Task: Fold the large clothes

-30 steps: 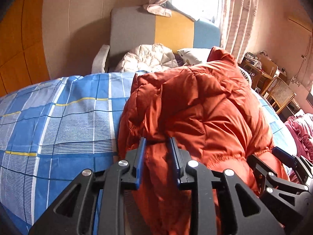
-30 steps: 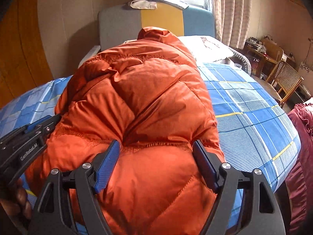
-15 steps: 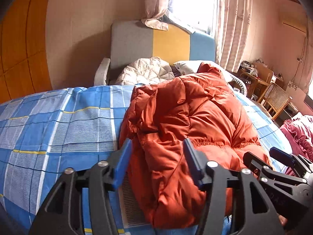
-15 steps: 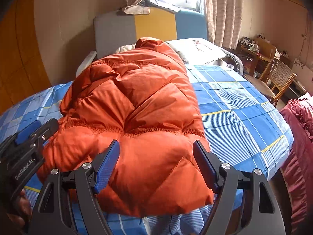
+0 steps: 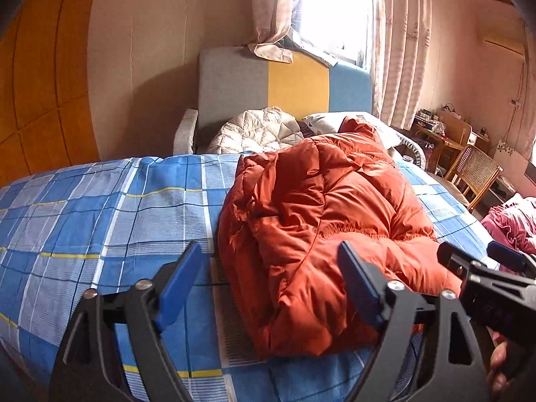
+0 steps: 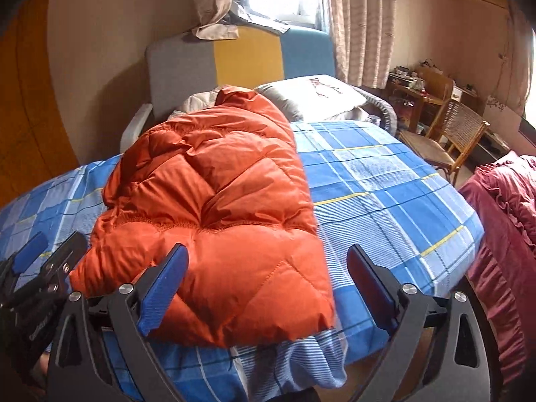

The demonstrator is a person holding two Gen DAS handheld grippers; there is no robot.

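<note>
The orange down jacket [image 5: 328, 227] lay folded into a thick bundle on the bed [image 5: 100, 207], across the blue checked sheet, with its near edge close to the bed's front edge and its far end toward the pillow [image 6: 315, 95] and headboard [image 5: 284, 93]. It rested on its own weight, the padded layers stacked so that the bundle kept its shape without being held.

The left gripper [image 5: 271, 284] hung just in front of the jacket's near left corner, its fingers spreading wide and still opening; the jacket showed between them but neither pad pressed on it. The right gripper [image 6: 268, 284] hovered before the near right corner, its fingers likewise opening to nearly their full width, with nothing held. Both pointed down toward the bundle from the near side, which suggests the fold was judged finished and the jacket let go where it could stay flat on the bed.
</note>
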